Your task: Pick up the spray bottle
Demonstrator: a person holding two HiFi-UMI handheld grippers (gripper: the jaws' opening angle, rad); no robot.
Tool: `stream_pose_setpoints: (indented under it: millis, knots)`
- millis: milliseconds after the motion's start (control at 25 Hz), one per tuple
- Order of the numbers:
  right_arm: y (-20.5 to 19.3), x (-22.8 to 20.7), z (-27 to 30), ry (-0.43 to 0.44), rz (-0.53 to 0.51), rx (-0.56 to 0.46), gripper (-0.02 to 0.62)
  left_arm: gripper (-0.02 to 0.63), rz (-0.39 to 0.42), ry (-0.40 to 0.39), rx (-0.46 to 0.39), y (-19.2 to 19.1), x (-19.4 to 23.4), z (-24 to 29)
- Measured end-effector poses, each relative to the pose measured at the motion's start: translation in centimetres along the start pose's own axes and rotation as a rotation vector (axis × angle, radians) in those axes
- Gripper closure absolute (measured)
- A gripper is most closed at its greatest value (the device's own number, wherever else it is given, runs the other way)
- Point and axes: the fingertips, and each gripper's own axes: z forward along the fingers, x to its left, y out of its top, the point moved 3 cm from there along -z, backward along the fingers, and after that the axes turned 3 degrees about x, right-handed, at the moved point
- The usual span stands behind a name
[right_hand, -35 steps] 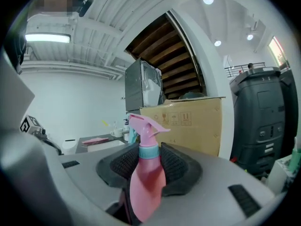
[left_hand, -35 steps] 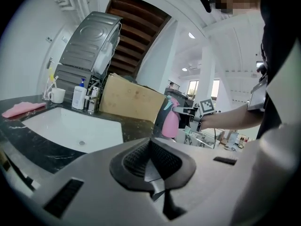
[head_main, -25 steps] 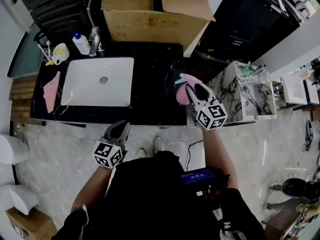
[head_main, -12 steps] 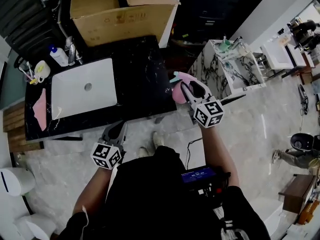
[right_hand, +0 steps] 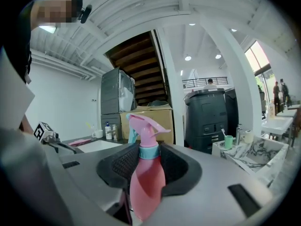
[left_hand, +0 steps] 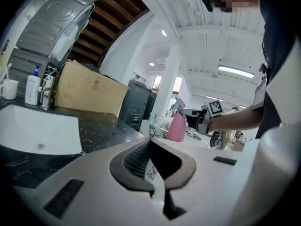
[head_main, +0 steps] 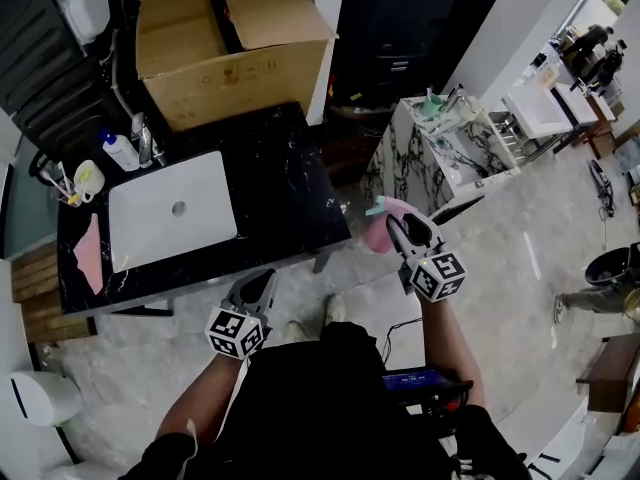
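In the head view, my right claw (head_main: 402, 230) was clamped on the pink spray bottle (head_main: 378, 232), out past the desk (head_main: 280, 168) and over the floor. In the left gripper view, my left claw (left_hand: 156, 160) was pinched together, empty. In the right gripper view, the pads gripped the bottle's tapered body, so I judged it could slip and drop.

Left tongs (left_hand: 158, 188) tip to tip, nothing between; beyond them a pink spray bottle (left_hand: 177, 128), white sink (left_hand: 42, 135) at left.
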Motion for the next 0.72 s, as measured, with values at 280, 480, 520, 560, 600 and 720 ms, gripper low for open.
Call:
stream_pose_setpoints:
  millis: [280,480,520,560,600,720]
  knots:
    - [-2.0,-0.9,-4.2,-0.013,0.028,-0.001,0.437,0.598,0.017,-0.019,0.015,0.0,-1.9,1.3]
    - [-3.1,-2.0,-5.7,-0.006,0.046,0.005,0.437,0.598,0.014,-0.006,0.03,-0.4,-3.0,2.2]
    - [-3.3,-2.2,-6.0,-0.003,0.05,0.008,0.437,0.598,0.014,-0.004,0.035,-0.5,-3.2,2.4]
    - [-3.6,-2.5,-6.2,0.0,0.053,0.012,0.437,0.598,0.013,-0.002,0.04,-0.6,-3.5,2.7]
    - [-3.9,-2.8,-6.3,0.004,0.056,0.018,0.437,0.598,0.011,0.001,0.044,-0.7,-3.7,2.9]
    - [-4.3,-3.5,-6.6,0.016,0.054,0.027,0.437,0.598,0.004,0.013,0.053,-0.9,-4.2,3.4]
